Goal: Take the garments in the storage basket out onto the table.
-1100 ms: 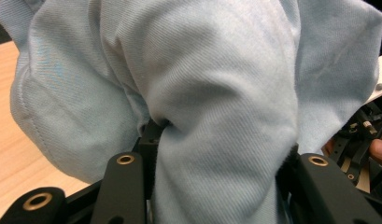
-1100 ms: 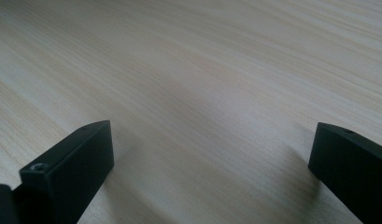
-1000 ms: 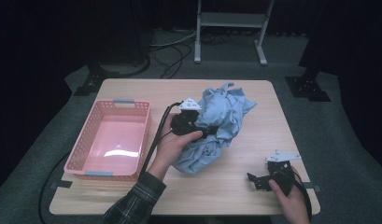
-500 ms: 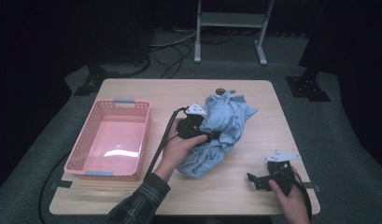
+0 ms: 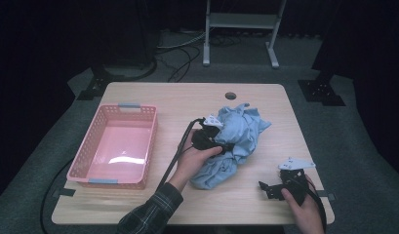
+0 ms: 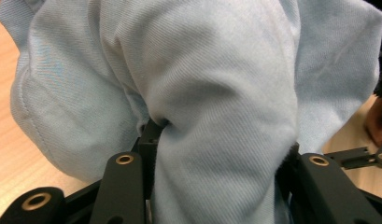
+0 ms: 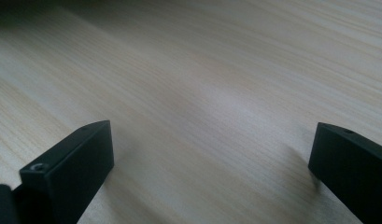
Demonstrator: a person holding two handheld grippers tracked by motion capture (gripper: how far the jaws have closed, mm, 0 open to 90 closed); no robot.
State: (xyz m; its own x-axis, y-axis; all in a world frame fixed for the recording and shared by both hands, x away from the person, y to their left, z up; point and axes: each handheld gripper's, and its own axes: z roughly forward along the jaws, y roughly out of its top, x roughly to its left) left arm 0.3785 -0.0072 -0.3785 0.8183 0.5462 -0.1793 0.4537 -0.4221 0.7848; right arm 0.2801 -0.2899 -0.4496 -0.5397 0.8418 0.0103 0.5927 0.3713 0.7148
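A: The crumpled light-blue cotton garment (image 5: 236, 141) is lying mid-table, right of the pink plastic basket (image 5: 89, 161). Why?
B: Your left gripper (image 5: 221, 145) is clamping a fold for carrying; your right gripper (image 5: 269, 189) is resting wide, empty.

The high view overlooks the whole table (image 5: 265, 214); both claw-mounted views sit close above that wood.

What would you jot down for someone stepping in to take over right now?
Left gripper: shut on the light blue cloth, a thick fold clamped between its jaws.
Right gripper: open, holding nothing, resting on the table near the front right corner.
Cloth: bunched on the table, right of the pink basket.
Basket: nothing in it.
Done: cloth gripped.
Left: probably moving the cloth into the basket.
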